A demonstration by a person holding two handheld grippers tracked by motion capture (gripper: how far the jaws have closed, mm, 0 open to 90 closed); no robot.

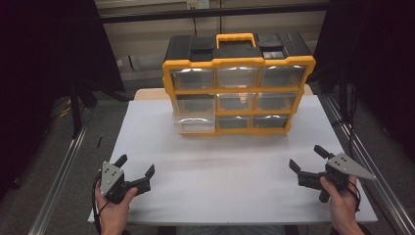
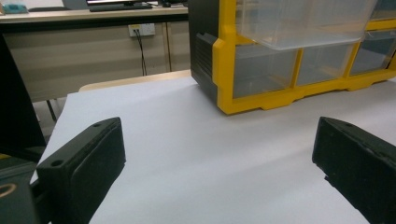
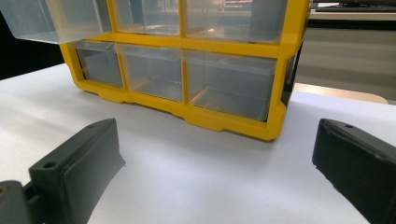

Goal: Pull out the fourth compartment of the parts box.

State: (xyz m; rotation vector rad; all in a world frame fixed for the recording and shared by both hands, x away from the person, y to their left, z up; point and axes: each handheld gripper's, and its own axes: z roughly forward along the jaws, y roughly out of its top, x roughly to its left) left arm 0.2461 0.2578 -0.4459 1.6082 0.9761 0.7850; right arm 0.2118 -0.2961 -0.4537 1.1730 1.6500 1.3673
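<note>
Standing at the far middle of the white bench (image 1: pixel 225 166) is a yellow-framed organiser cabinet (image 1: pixel 239 88) with a black top and a yellow carry handle (image 1: pixel 236 38), its front of nine clear drawers in three rows facing the person. The left drawer of the middle row (image 1: pixel 195 117) is pulled partway out and juts forward over the drawer beneath it, while the other drawers sit flush in the frame. At the near left corner of the bench the left hand-held gripper (image 1: pixel 135 165) is gripped in the person's left hand (image 1: pixel 115 208), its two black jaws spread wide apart with nothing between them, aimed toward the cabinet. At the near right edge the right hand-held gripper (image 1: pixel 307 157) is gripped in the right hand (image 1: pixel 342 200), a grey three-cornered plate on top, jaws likewise spread and empty. Both sit well apart from the cabinet. The left gripper view shows the cabinet's left corner and the drawer overhanging above the bare white surface between the parted jaws. The right gripper view shows the bottom row of drawers (image 3: pixel 173 74) straight ahead beyond its parted jaws. Behind the bench, a pale wall carries a power socket (image 2: pixel 142 30) with a cable hanging from it.
</note>
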